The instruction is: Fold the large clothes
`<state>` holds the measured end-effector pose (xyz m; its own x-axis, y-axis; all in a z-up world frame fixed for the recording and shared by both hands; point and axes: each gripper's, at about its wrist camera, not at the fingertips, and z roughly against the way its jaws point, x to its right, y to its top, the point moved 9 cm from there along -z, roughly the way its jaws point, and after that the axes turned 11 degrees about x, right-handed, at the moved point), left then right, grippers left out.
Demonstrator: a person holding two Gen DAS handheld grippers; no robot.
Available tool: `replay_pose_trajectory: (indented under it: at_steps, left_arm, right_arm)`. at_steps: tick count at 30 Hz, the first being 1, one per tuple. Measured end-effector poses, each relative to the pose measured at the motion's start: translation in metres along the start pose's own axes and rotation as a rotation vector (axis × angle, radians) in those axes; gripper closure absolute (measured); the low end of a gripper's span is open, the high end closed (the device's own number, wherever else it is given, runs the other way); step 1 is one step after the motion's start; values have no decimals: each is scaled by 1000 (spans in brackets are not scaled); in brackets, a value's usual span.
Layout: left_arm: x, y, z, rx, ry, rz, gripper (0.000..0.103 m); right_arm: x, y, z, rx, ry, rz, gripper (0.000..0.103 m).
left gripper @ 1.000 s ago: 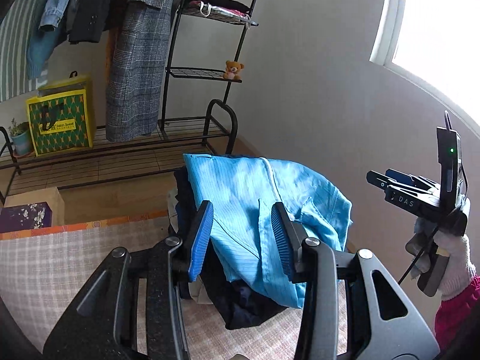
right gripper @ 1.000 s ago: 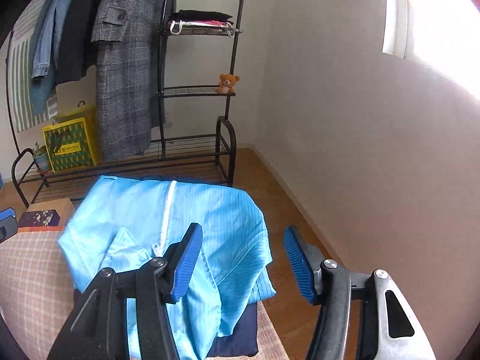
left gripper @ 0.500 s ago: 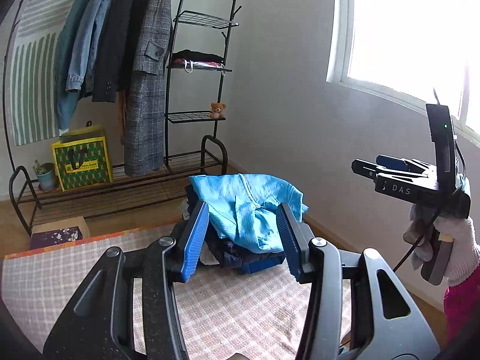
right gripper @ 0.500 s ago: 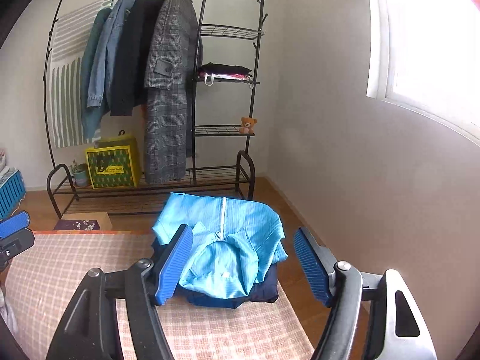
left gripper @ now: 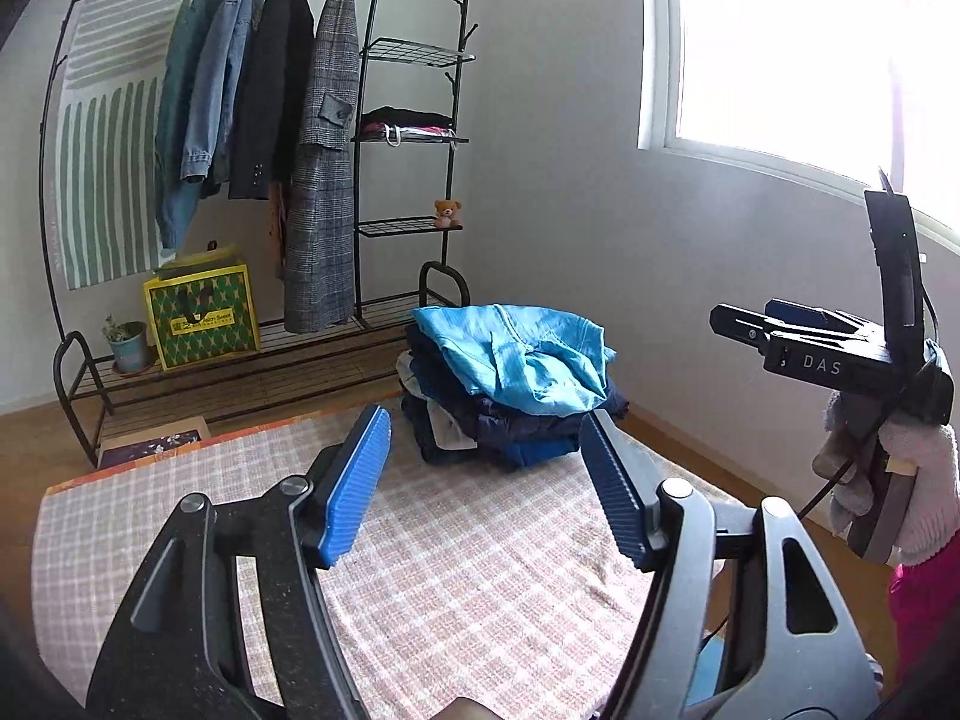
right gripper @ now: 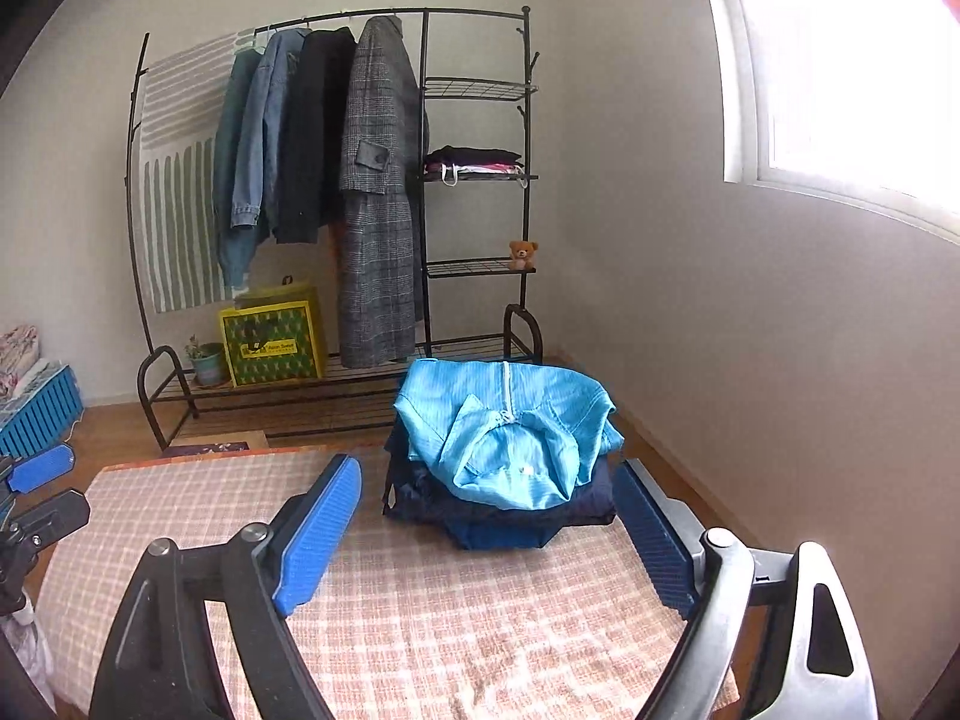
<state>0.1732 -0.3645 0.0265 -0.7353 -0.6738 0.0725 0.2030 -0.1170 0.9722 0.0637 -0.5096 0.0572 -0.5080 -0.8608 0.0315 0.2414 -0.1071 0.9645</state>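
Note:
A folded light blue shirt (left gripper: pixel 516 354) (right gripper: pixel 510 438) lies on top of a pile of dark blue folded clothes (left gripper: pixel 498 426) (right gripper: pixel 498 516), at the far right corner of a surface covered with a pink checked cloth (left gripper: pixel 480 570) (right gripper: pixel 450 600). My left gripper (left gripper: pixel 485 420) is back from the pile, its jaws opening with nothing between them. My right gripper (right gripper: pixel 487 468) is also short of the pile, its jaws opening and empty. The left wrist view shows the right gripper (left gripper: pixel 750 324) in a gloved hand at the right. The left gripper (right gripper: pixel 51 495) shows at the left edge of the right wrist view.
A black clothes rack (right gripper: pixel 420 192) with hanging coats and wire shelves stands against the far wall. On it are a teddy bear (right gripper: pixel 522 253), a yellow-green bag (right gripper: pixel 273 348) and a plant pot (right gripper: pixel 207 360). A blue crate (right gripper: pixel 36 414) sits at the left, and a window (left gripper: pixel 780 48) at the right.
Both grippers have pulled back from the pile of clothes, which now looks much smaller. Both pairs of jaws stand wider. The blue shirt stays on the pile.

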Motion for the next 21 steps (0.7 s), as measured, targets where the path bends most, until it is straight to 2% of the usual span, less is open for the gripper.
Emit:
replay_pose_trajectory:
  at_steps: [3, 6, 9, 13, 17, 21]
  left_arm:
    - [-2, -17, 8, -4, 8, -17, 30]
    - [-3, -33, 8, -15, 12, -27, 23]
    - [-6, -45, 7, -15, 29, -30, 23]
    - [-10, -60, 2, -20, 41, -32, 12]
    - [-12, -75, -7, -41, 44, -34, 2]
    - [-17, -87, -16, -62, 56, -34, 0]
  right_arm:
    - [-7, -17, 6, 14, -17, -15, 12]
    - [-11, -35, 7, 15, -39, -23, 8]
    - [-14, -52, 3, 4, -46, -22, 6]
    - [-9, -71, -6, 4, -78, -46, 1]
    - [-8, -88, -19, -13, -82, -52, 0]
    - [-15, -100, -30, -25, -72, -30, 0]
